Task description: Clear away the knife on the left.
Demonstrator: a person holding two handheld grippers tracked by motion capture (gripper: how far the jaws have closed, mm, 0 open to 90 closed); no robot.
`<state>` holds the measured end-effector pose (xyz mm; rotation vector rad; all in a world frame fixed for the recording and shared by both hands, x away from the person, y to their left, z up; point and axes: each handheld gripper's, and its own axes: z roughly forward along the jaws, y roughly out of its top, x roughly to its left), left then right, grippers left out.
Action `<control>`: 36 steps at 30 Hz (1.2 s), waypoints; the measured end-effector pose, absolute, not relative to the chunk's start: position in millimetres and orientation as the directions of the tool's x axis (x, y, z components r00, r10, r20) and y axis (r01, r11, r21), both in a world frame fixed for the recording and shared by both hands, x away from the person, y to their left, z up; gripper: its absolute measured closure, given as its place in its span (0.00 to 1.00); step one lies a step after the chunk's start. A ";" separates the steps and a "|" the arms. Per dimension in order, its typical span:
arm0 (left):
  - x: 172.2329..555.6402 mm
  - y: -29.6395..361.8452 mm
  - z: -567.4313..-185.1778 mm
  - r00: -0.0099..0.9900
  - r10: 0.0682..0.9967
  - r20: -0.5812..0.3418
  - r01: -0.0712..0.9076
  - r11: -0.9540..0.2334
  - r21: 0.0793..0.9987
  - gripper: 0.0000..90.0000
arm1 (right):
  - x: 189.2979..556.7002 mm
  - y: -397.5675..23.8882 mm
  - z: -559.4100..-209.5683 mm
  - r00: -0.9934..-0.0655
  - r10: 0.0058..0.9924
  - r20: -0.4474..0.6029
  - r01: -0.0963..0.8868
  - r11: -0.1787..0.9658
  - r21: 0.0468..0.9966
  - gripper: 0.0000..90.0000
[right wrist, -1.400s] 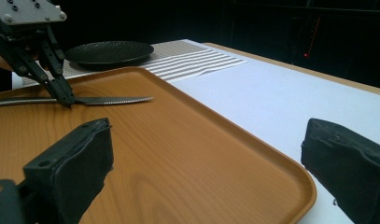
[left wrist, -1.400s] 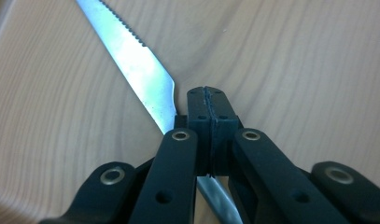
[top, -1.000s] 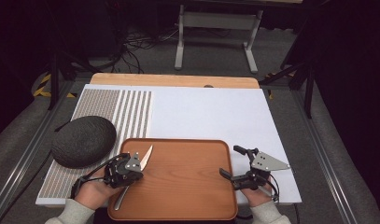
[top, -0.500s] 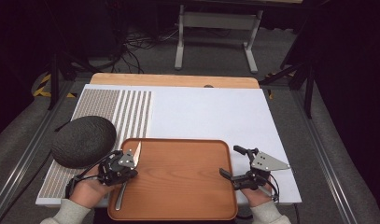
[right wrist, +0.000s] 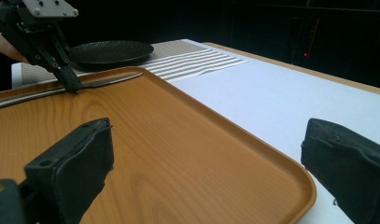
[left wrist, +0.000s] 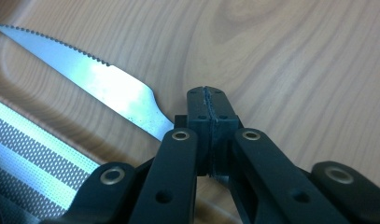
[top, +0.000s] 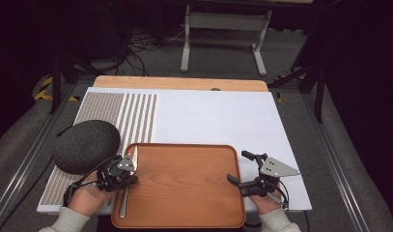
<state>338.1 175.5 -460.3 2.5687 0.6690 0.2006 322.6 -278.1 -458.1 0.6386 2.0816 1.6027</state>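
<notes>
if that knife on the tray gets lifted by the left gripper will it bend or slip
The knife looks like one flat metal piece, so probably stiff, not floppy. Its polished surface may slip or pivot between the left gripper pads, which are shut on its narrow neck. Lying flat on the tray, it shouldn't roll.

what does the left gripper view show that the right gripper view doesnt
Left gripper view alone: the knife blade's serrated edge close up, and the left gripper jaws pressed together at the base of the blade. Right gripper view alone: the dark plate on the striped mat, the white table surface, and the right gripper jaws spread wide apart. Both: the wooden tray, the knife lying on it, and the left gripper.
</notes>
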 end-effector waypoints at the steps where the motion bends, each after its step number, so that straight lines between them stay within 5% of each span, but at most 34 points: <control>1: 337.7 175.8 -460.1 0.866 0.500 0.021 0.431 -0.765 0.478 1.00 | 322.6 -278.0 -458.1 -0.800 0.598 -0.060 0.095 0.224 0.970 0.03; 16: 337.9 178.5 -460.0 0.863 0.505 0.007 0.440 -0.757 0.483 0.99 | 322.2 -278.3 -458.0 -0.799 0.598 -0.063 0.094 0.227 0.969 0.03; 27: 331.9 185.6 -442.1 0.873 0.487 -0.025 0.377 -0.641 0.668 0.30 | 321.8 -278.4 -457.7 -0.799 0.598 -0.063 0.093 0.226 0.970 0.03; 36: 325.6 195.3 -435.4 0.885 0.464 -0.026 0.313 -0.553 0.772 0.08 | 321.5 -279.3 -457.5 -0.799 0.599 -0.063 0.093 0.226 0.970 0.03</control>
